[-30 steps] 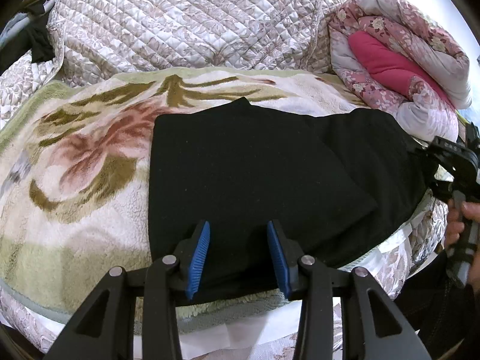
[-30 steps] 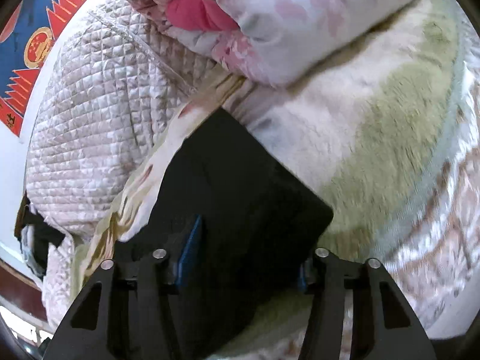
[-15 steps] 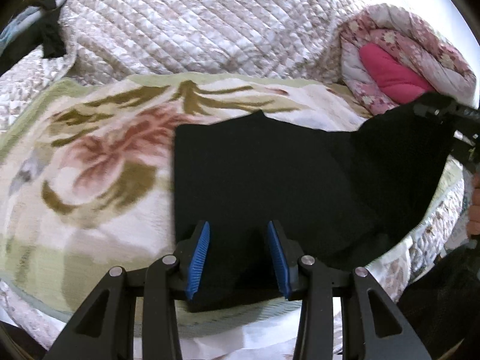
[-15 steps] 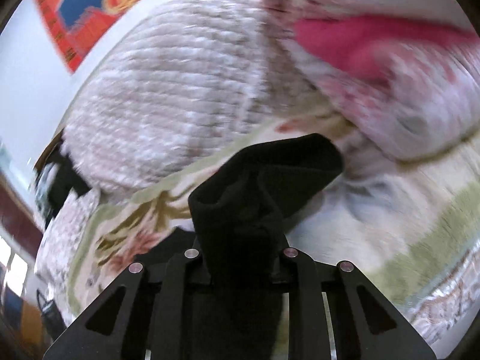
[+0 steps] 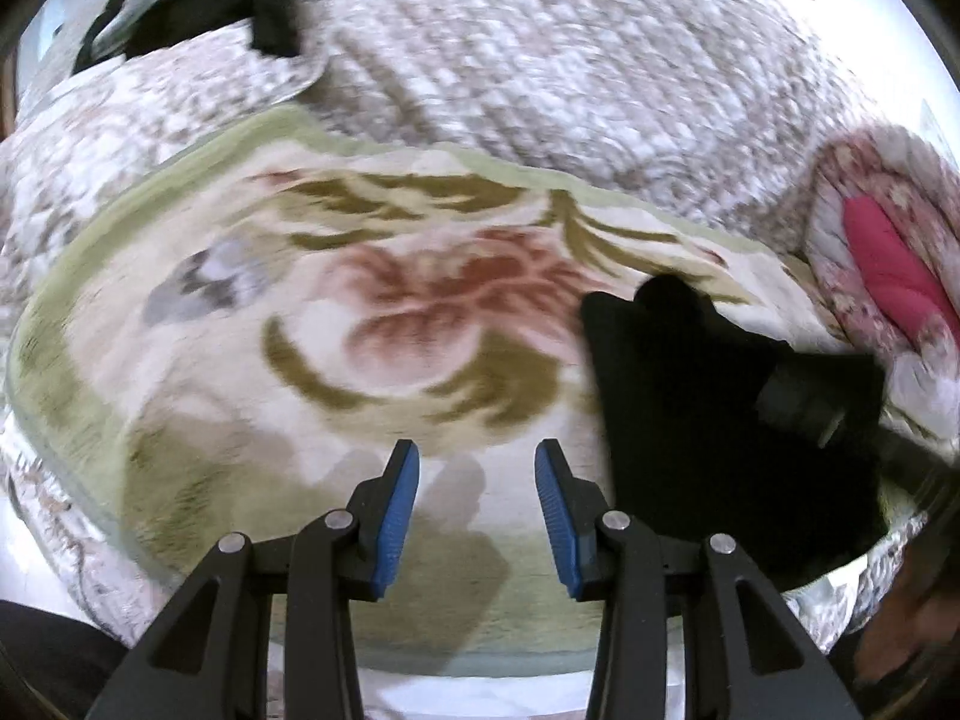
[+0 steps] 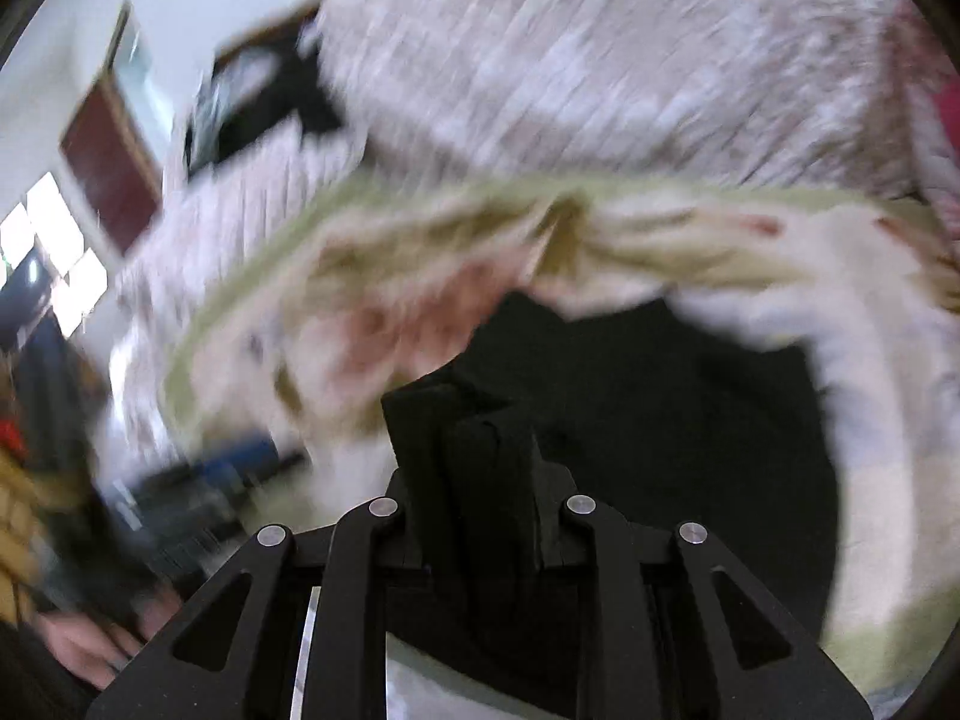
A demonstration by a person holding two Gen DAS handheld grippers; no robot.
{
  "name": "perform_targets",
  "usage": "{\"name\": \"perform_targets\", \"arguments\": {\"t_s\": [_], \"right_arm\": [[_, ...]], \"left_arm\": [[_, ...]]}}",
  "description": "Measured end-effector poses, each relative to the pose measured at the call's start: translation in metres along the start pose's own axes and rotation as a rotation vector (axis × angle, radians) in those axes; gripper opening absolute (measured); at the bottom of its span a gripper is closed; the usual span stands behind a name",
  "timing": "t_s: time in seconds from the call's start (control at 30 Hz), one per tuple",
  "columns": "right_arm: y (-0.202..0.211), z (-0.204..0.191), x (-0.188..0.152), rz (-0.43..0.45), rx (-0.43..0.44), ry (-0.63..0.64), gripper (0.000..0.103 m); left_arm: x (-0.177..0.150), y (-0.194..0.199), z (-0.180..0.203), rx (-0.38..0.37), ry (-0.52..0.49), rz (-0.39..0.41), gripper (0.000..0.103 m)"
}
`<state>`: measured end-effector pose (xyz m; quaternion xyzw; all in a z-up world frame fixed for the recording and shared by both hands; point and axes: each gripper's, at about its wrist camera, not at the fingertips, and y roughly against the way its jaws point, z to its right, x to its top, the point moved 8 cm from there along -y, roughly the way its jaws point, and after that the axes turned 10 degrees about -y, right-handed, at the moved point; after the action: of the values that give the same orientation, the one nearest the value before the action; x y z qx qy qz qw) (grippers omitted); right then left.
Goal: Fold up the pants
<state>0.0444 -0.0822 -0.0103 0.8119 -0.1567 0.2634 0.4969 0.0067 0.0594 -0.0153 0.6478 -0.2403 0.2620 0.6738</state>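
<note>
The black pants (image 5: pixel 720 420) lie folded on the floral blanket (image 5: pixel 420 312), at the right of the left wrist view. My left gripper (image 5: pixel 477 510) is open and empty over bare blanket, left of the pants. My right gripper (image 6: pixel 474 480) is shut on a bunched end of the pants (image 6: pixel 468 444) and carries it over the rest of the black cloth (image 6: pixel 690 420). The right gripper's body shows blurred over the pants in the left wrist view (image 5: pixel 816 402). The right wrist view is motion-blurred.
A quilted pale bedspread (image 5: pixel 540 60) lies behind the blanket. A rolled pink floral quilt (image 5: pixel 888 264) sits at the far right. Dark clothing (image 5: pixel 198 12) lies at the far left. The bed's front edge is just below my left gripper.
My left gripper has moved left off the pants onto bare blanket. My right gripper closed on the pants' end, lifted it and swung it leftward over the rest of the pants.
</note>
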Motion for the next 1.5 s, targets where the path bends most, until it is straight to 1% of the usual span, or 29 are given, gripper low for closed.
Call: {"name": "perform_targets", "arguments": {"t_s": [0.03,0.1,0.3,0.4,0.43,0.47,0.5,0.53,0.57,0.6,0.67,0.7,0.73,0.77,0.8,0.83,0.87,0.9,0.93,0.97,1.03,1.1,1.13,1.2,1.23,1.27,1.37,1.43,1.5], "right_arm": [[-0.009,-0.002,-0.010,-0.027,-0.018,0.024,0.021],[-0.016,-0.005,-0.018,-0.020,-0.043,0.067,0.021],[-0.003,-0.019,-0.007,0.044,-0.083,0.125,0.021],[-0.011,-0.015,-0.015,0.025,-0.075,0.117,0.021],[-0.020,-0.014,-0.024,0.000,-0.071,0.135,0.024],[-0.023,-0.015,-0.028,-0.002,-0.066,0.148,0.030],[-0.021,-0.018,-0.029,0.020,-0.057,0.163,0.035],[-0.015,-0.023,-0.030,0.035,-0.026,0.168,0.045],[-0.012,-0.025,-0.031,0.024,-0.005,0.163,0.050],[-0.009,-0.027,-0.032,0.013,0.014,0.157,0.050],[0.007,-0.031,-0.032,0.027,0.067,0.137,0.050],[0.020,-0.031,-0.029,0.053,0.102,0.119,0.050],[0.029,-0.030,-0.027,0.077,0.116,0.111,0.050],[0.042,-0.024,-0.023,0.122,0.123,0.103,0.050],[0.054,-0.014,-0.018,0.171,0.102,0.086,0.050],[0.060,-0.005,-0.015,0.198,0.072,0.066,0.050],[0.061,0.014,-0.013,0.210,0.019,0.025,0.050],[0.055,0.029,-0.015,0.176,-0.024,-0.006,0.050],[0.039,0.046,-0.022,0.084,-0.070,-0.033,0.050],[0.021,0.057,-0.033,-0.034,-0.092,-0.044,0.047],[0.026,0.054,-0.029,-0.013,-0.068,-0.002,0.047],[0.038,0.053,-0.010,0.013,-0.029,-0.013,0.047],[0.041,0.058,0.002,0.034,-0.036,-0.017,0.046],[0.044,0.071,0.022,0.054,-0.076,-0.022,0.035],[0.041,0.081,0.033,0.048,-0.100,-0.035,0.027],[0.034,0.090,0.043,0.029,-0.112,-0.054,0.023],[0.010,0.107,0.064,-0.011,-0.129,-0.078,0.022],[-0.003,0.113,0.067,-0.032,-0.131,-0.087,0.022],[-0.017,0.116,0.065,-0.049,-0.142,-0.084,0.022]], "left_arm": [[-0.001,0.000,-0.003,0.000,0.009,-0.002,0.043],[-0.002,0.000,-0.006,-0.004,0.017,0.000,0.043],[0.001,0.002,-0.005,-0.022,0.021,0.016,0.043],[0.002,0.003,-0.003,-0.024,0.016,0.023,0.043],[0.002,0.003,-0.003,-0.023,0.016,0.023,0.043],[0.002,0.003,-0.003,-0.023,0.016,0.023,0.043],[0.002,0.003,-0.003,-0.024,0.017,0.022,0.043],[0.002,0.003,-0.003,-0.024,0.018,0.023,0.043],[0.003,0.003,-0.003,-0.021,0.016,0.025,0.043],[0.003,0.002,-0.004,-0.019,0.016,0.027,0.043],[0.003,0.002,-0.004,-0.016,0.017,0.030,0.043],[0.004,0.002,-0.003,-0.016,0.016,0.032,0.043],[0.004,0.002,-0.003,-0.015,0.013,0.033,0.043],[0.005,0.002,-0.002,-0.015,0.009,0.035,0.043],[0.005,0.002,0.000,-0.016,0.006,0.034,0.043],[0.006,0.001,0.002,-0.020,0.004,0.033,0.043],[0.008,0.001,0.004,-0.028,0.000,0.032,0.043],[0.009,0.002,0.007,-0.034,-0.002,0.032,0.043],[0.012,0.002,0.013,-0.045,-0.007,0.030,0.043],[0.014,0.002,0.018,-0.058,-0.014,0.030,0.043],[0.023,0.004,0.033,-0.099,-0.035,0.032,0.043],[0.035,0.006,0.049,-0.133,-0.061,0.038,0.043],[0.042,0.005,0.059,-0.148,-0.080,0.042,0.043],[0.059,0.004,0.082,-0.176,-0.141,0.057,0.043],[0.067,0.001,0.093,-0.189,-0.168,0.065,0.043],[0.073,-0.002,0.102,-0.200,-0.188,0.069,0.043],[0.087,-0.027,0.125,-0.236,-0.232,0.053,0.043],[0.089,-0.049,0.129,-0.225,-0.244,0.020,0.043],[0.084,-0.072,0.125,-0.181,-0.260,-0.018,0.043]]}}
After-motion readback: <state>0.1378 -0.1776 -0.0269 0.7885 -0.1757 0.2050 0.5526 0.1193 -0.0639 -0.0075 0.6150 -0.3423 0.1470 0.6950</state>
